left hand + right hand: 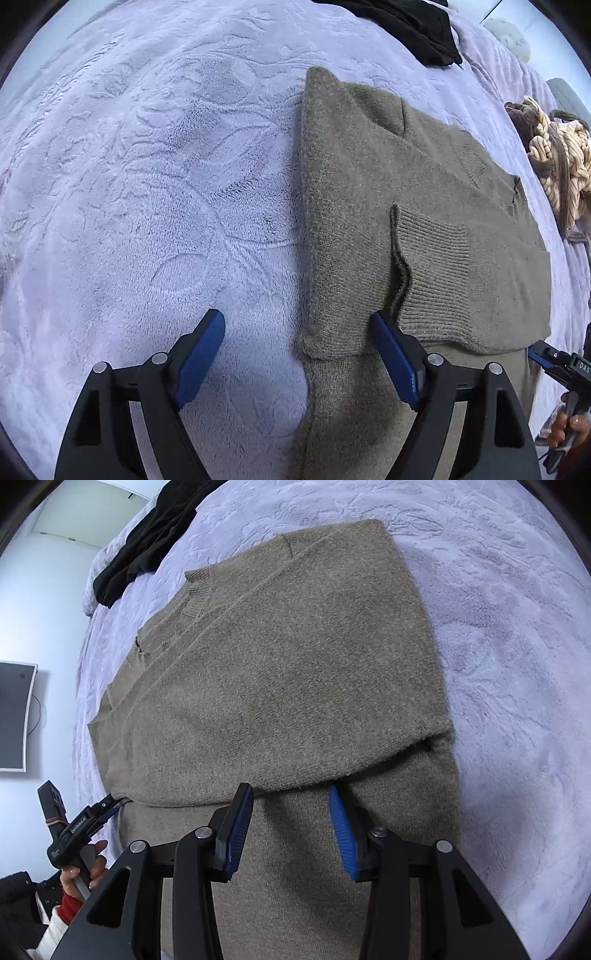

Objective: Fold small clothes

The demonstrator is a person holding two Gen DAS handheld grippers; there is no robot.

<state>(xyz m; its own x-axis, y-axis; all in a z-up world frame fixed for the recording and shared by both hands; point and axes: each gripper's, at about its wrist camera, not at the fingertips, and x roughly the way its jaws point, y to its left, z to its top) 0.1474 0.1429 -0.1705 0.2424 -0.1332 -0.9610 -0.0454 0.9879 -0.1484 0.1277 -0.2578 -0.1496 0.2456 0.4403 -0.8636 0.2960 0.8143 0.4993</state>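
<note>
- Pale lavender plush blanket [147,184] with an embossed leaf pattern covers the bed and carries every garment.
- Brown knit sweater [295,672] lies flat on the blanket, partly folded: an upper layer is doubled over a lower layer, with the fold edge running just ahead of both grippers.
- In the left wrist view, one ribbed cuff [428,266] lies on top of the folded body, its opening facing the blanket side.
- Left gripper [299,325]: jaws wide apart, holding nothing. One finger sits over bare blanket, the other over the sweater beside the cuff, so the sweater's side edge runs between them.
- Right gripper [291,801]: jaws moderately open, holding nothing. Both blue pads [341,830] stand over the lower layer, tips at the fold edge.
- Each gripper appears at the border of the other's view, a hand on its grip, near the sweater's opposite side edge.
- Black garment [413,26] lies bunched toward the far edge of the bed, apart from the sweater.
- Cream and brown striped garment [557,155] lies crumpled near the bed's side edge, apart from the sweater.
- Dark screen [13,716] hangs on the white wall beyond the bed.
</note>
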